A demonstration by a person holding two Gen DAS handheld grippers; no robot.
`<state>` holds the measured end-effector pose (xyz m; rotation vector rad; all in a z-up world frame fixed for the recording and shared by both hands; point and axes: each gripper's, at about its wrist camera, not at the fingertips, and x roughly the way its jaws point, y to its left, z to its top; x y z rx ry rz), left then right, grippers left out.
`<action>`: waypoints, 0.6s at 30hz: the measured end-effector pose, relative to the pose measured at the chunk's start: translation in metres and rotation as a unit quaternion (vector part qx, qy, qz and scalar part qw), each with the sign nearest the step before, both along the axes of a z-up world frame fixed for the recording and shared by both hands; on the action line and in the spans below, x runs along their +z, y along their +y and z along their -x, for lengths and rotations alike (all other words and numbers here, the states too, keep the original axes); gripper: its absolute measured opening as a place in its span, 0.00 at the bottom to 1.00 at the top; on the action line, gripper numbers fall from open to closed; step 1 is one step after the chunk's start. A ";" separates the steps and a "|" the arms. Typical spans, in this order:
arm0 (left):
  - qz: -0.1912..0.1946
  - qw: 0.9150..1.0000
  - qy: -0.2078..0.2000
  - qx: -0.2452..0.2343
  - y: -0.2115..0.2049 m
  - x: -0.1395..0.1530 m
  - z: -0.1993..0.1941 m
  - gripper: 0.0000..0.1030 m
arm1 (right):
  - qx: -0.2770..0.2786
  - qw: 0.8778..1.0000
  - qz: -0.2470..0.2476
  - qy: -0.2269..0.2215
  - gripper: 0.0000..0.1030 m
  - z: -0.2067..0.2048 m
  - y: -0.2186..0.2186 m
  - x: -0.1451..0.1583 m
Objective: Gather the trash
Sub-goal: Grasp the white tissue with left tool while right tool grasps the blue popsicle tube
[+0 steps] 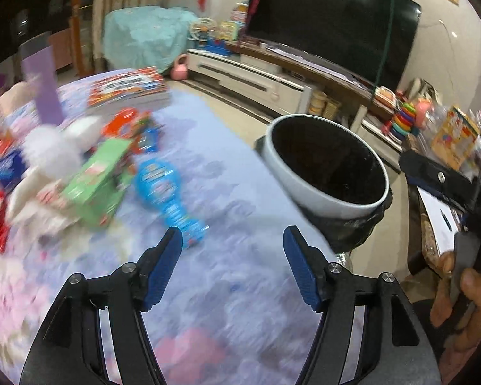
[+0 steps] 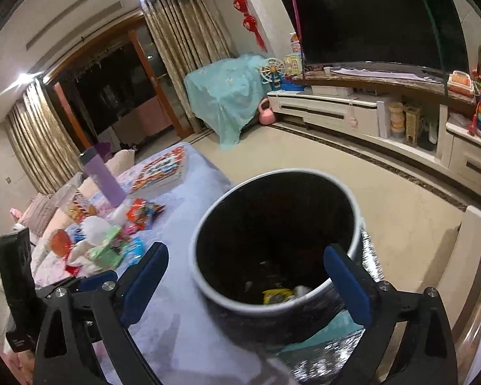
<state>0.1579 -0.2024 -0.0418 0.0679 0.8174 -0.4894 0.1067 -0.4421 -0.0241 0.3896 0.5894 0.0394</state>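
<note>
We see the left gripper (image 1: pixel 233 235) in its own view with jaws spread and nothing between them, hanging over the lavender floral cloth of the worktop (image 1: pixel 227 166); that view is smeared by motion on its left side. The right gripper (image 2: pixel 245 264) also has its jaws spread wide and bare, held just above the trash bin (image 2: pixel 208 256). Only the right wrist view looks down into the bin, where we count one yellow wrapper (image 2: pixel 277 295) and a white scrap beside it at the bottom; from the left wrist view the same bin (image 1: pixel 308 186) shows just a dark hollow, a white rim and a black liner folded over its edge. The left view alone gives us the person's hand (image 1: pixel 461 292) gripping the right tool's handle at the far right. The trash still to collect lies in one heap on the left of the worktop: we make out one green packet (image 1: pixel 102 176), one blue toy watch package (image 1: pixel 163 186), one white fluffy wad (image 1: pixel 53 150) and several red and orange wrappers, too blurred to count. Behind the heap stand one purple bottle (image 2: pixel 104 178) and one stack of picture books (image 2: pixel 163 173). One black television (image 2: pixel 375 19) hangs on the far wall.
</note>
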 end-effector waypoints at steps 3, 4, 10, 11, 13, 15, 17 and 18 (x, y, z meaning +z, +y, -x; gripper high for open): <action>0.013 1.000 0.005 0.022 0.027 -0.001 0.008 0.65 | 0.015 1.000 -0.005 -0.001 0.97 0.007 0.020 -0.003; 0.015 0.999 0.004 0.030 0.036 -0.001 0.011 0.65 | 0.019 1.000 -0.003 0.000 0.97 0.008 0.028 -0.005; 0.025 0.997 -0.001 0.073 0.085 -0.002 0.024 0.67 | 0.046 0.999 0.007 0.008 0.97 0.014 0.072 -0.012; 0.028 0.996 0.000 0.083 0.096 -0.003 0.025 0.67 | 0.052 0.999 0.007 0.009 0.97 0.013 0.079 -0.013; 0.030 0.995 0.002 0.096 0.107 -0.004 0.025 0.67 | 0.065 0.998 0.008 0.013 0.97 0.011 0.092 -0.015; 0.034 0.993 0.005 0.111 0.120 -0.006 0.024 0.67 | 0.074 0.997 0.008 0.015 0.97 0.009 0.103 -0.017; 0.036 0.992 0.008 0.122 0.132 -0.009 0.025 0.67 | 0.083 0.996 0.011 0.018 0.97 0.006 0.113 -0.019; 0.036 0.991 0.009 0.126 0.135 -0.011 0.026 0.67 | 0.086 0.996 0.012 0.019 0.97 0.005 0.117 -0.021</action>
